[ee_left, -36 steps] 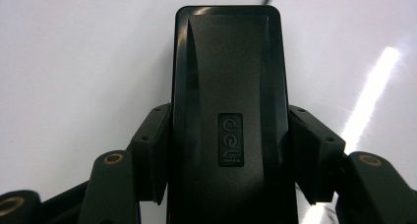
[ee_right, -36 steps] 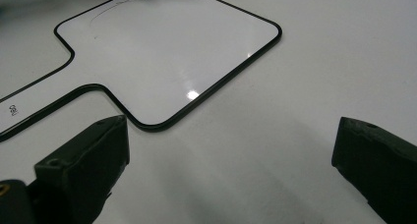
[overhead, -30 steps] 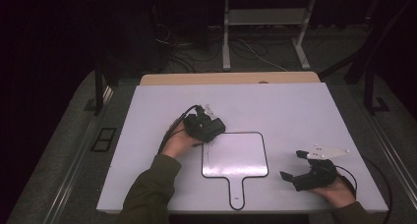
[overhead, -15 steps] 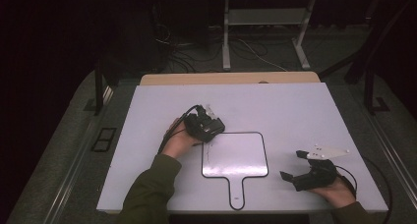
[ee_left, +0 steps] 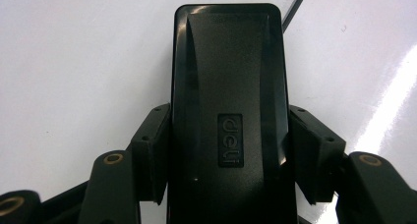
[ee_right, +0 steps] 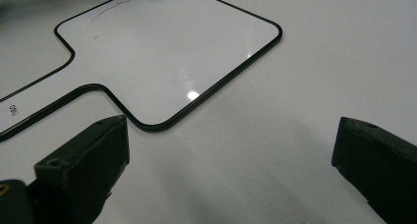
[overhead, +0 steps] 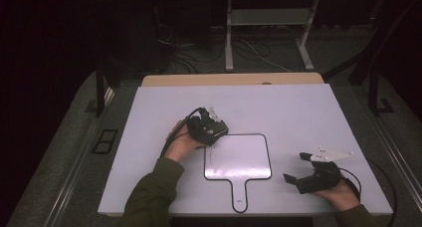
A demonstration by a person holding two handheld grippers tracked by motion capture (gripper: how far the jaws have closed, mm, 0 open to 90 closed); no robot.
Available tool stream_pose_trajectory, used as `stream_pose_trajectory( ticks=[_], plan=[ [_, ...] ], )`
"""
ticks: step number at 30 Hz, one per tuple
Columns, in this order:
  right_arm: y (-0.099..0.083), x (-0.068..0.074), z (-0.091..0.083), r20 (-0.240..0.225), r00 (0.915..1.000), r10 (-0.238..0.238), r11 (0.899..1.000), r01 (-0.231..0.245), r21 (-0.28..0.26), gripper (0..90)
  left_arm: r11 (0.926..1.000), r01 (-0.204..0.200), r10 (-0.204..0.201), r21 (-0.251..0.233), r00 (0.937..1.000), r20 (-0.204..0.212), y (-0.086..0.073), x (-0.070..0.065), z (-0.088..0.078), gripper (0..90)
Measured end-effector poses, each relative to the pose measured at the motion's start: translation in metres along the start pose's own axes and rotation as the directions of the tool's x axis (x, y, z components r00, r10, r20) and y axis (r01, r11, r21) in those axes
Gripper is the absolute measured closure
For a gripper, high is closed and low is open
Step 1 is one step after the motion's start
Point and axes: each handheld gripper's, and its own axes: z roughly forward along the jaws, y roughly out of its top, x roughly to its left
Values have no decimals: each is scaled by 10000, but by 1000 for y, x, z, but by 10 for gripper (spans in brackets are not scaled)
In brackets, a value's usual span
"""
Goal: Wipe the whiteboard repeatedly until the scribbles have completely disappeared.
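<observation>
The left gripper (overhead: 215, 131) sits at the upper left corner of the handled whiteboard (overhead: 239, 157), which lies flat near the middle of the white table (overhead: 298, 107) with its handle pointing toward the person. In the left gripper view its two black jaws are clamped on the sides of a black eraser (ee_left: 228, 111) — a long block with a small raised brand label on its back, its far end down against the white surface, close to the board's black edge. Whether the eraser's face rests on the board itself or just beside it is hard to say from here.

The right gripper (overhead: 304, 168) rests low over the table to the right of the board, well apart from the left one, held in the person's right hand (overhead: 343, 193). Its jaws stand wide apart with only bare table between them — the board's rounded corner and handle lie just beyond
</observation>
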Motion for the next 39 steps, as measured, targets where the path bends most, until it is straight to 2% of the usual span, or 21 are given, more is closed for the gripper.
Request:
stream_pose_trajectory(
  ticks=[4,7,10,12,13,16,18,21,23,26,28,31,35,37,39],
  plan=[
    [0,-1,0,6,10000,7,10000,-7,25,0,9997,-236,236,9,9991,366,-1,-11,-3,394],
    [0,0,0,-3,10000,-4,10000,3,-9,0,9995,-318,318,1,9990,324,-3,-14,-5,394],
    [0,0,-1,8,10000,0,10000,0,-4,0,9999,65,-65,-94,10000,32,-7,-3,-4,394],
    [0,0,-1,12,10000,-12,10000,12,-9,0,9992,384,-381,-137,9991,206,-10,2,-4,394],
    [0,0,-1,13,10000,-20,10000,20,-19,0,9991,377,-373,-205,9991,175,-11,1,-4,393],
    [0,-1,0,16,10000,9,10000,-9,4,0,10000,-24,23,6,9993,382,-9,-8,-7,393],
    [0,-1,0,9,10000,-10,10000,10,47,0,9998,-182,183,-34,9983,551,-11,-16,-10,393],
    [0,0,-1,5,10000,-19,10000,19,7,0,9998,-161,167,-113,9982,580,-15,-21,-12,394],
    [0,0,-1,16,10000,-24,10000,24,30,0,9999,-75,79,-103,9991,415,-15,-15,-11,394],
    [1,1,0,7,10000,-65,10000,65,21,0,9994,292,-288,-176,9993,231,-15,-3,-7,394],
    [1,1,0,-9,10000,-72,10000,73,48,0,9993,348,-344,-164,9992,212,-15,-3,-7,393],
    [0,0,0,4,10000,-26,10000,26,33,0,10000,62,-60,-37,9993,379,-15,-12,-11,393],
    [0,1,0,10,10000,-44,10000,44,27,0,9997,-200,210,-146,9971,727,-22,-31,-18,393],
    [0,1,-1,7,10000,-43,10000,43,25,0,9995,-300,309,-128,9967,754,-23,-33,-20,393],
    [0,1,0,5,10000,-51,10000,50,34,0,9999,-128,136,-105,9966,811,-22,-26,-17,393]
  ],
)
